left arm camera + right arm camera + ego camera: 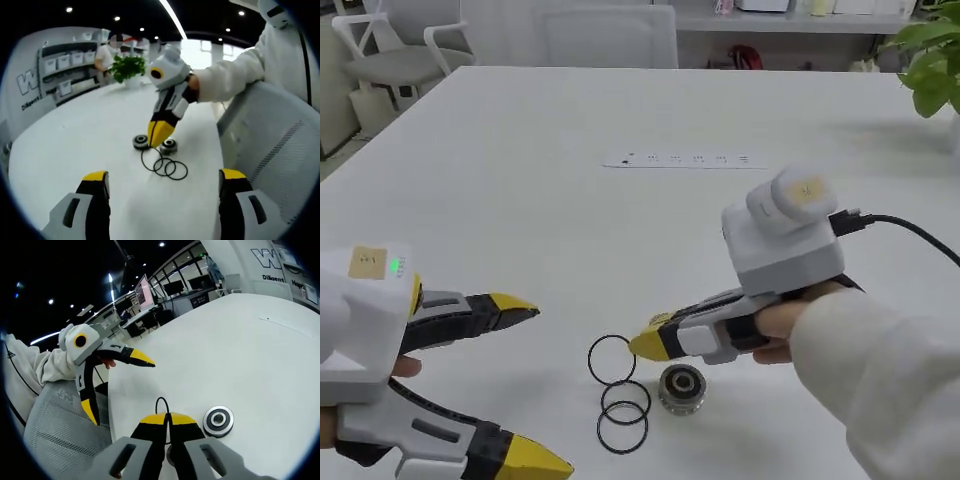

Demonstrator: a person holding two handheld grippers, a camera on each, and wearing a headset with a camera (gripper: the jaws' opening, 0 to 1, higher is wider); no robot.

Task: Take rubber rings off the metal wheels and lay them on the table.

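Rubber rings (623, 398), three thin black loops, lie bunched on the white surface (570, 210) in the head view, overlapping in a short column just left of a metal wheel (682, 388). The right gripper (648, 345) reaches in from the right, jaws pressed together, yellow tips right at the edge of the top ring (612, 360). The left gripper (532, 385) sits low at the left, jaws spread wide, off the rings. A white power strip (685, 160) lies farther back.

Over to the left gripper view: the gripper's own jaws stand wide apart, and between them the ring cluster (166, 165) rests on the surface. The right gripper's tips point down at the top loop, and there are two metal wheels here, one (141, 142) left of the tips, one (168, 146) right. A potted plant (127, 67) stands behind.

Now the right gripper view: the jaws are closed, a narrow black loop of the top ring (162, 402) rising from the tips. A wheel (218, 421) lies just beside them on the right. The left gripper (116, 386) gapes at the left.
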